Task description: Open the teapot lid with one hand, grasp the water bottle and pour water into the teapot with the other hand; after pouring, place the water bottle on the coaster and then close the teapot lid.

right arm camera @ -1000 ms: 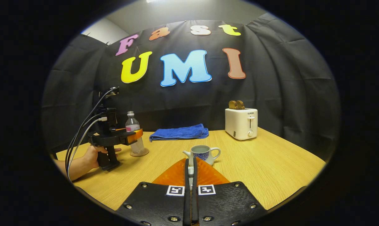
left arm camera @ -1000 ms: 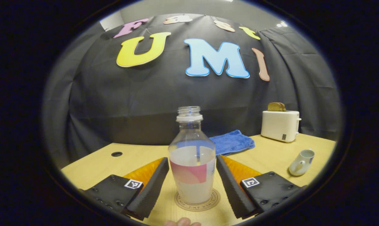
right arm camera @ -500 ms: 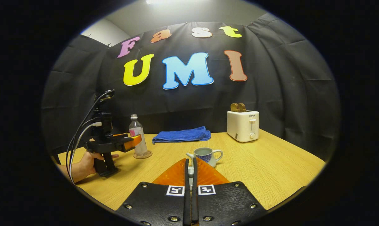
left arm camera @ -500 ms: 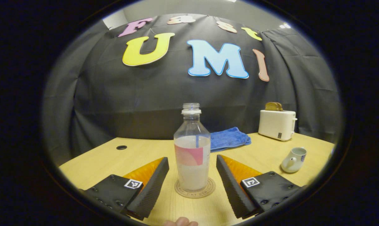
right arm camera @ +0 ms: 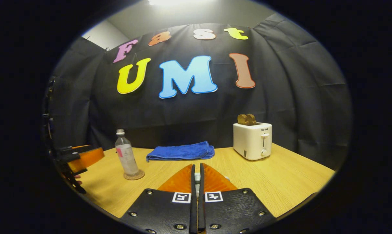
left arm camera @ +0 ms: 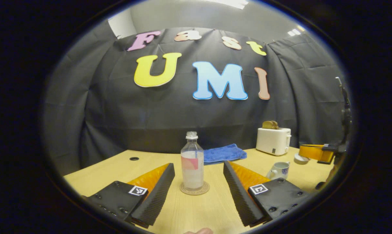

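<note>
Left gripper (left arm camera: pixel 199 188), left gripper view: my jaws spread and empty; water bottle (left arm camera: pixel 192 164) upright on coaster (left arm camera: pixel 194 189), apart from them; teapot (left arm camera: pixel 279 170) lidless at right, on the surface (left arm camera: pixel 111 165). Right gripper (right arm camera: pixel 197 195), right gripper view: jaws pinching the lid (right arm camera: pixel 197 177), I judge; closing step; next I must centre lid over teapot.

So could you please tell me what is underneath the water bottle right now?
The water bottle stands upright on a round coaster on the table. The coaster's rim shows; its middle is covered.
</note>
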Action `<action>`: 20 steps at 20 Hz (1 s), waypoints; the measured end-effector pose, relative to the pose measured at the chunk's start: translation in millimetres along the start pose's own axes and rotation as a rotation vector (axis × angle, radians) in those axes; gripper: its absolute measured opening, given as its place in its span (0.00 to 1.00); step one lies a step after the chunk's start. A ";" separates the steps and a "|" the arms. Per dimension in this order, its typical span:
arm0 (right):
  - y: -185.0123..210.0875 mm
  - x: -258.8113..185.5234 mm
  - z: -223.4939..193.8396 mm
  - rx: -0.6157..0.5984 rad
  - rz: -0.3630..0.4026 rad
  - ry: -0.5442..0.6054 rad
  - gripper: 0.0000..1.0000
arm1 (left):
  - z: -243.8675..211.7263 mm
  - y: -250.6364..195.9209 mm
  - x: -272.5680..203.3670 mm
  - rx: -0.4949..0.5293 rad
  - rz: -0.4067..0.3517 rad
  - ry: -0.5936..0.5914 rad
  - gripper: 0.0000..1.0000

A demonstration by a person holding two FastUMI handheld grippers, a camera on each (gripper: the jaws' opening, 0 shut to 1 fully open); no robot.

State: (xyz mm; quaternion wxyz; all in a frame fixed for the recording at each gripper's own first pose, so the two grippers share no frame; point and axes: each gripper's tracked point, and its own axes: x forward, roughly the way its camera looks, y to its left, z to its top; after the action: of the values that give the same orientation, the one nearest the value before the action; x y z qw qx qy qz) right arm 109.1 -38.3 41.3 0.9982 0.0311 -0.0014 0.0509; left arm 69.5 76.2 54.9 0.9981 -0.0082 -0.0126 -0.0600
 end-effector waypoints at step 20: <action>-6.7 63.5 -35.6 -0.041 -0.069 0.081 0.01 | -26.8 1.4 -13.4 -0.088 -0.012 0.040 1.00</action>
State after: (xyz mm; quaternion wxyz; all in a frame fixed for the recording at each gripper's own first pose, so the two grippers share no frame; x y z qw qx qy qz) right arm 172.9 -36.3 5.7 0.9990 0.0088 0.0392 0.0176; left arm 57.0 78.8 27.8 0.9964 -0.0508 0.0100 -0.0665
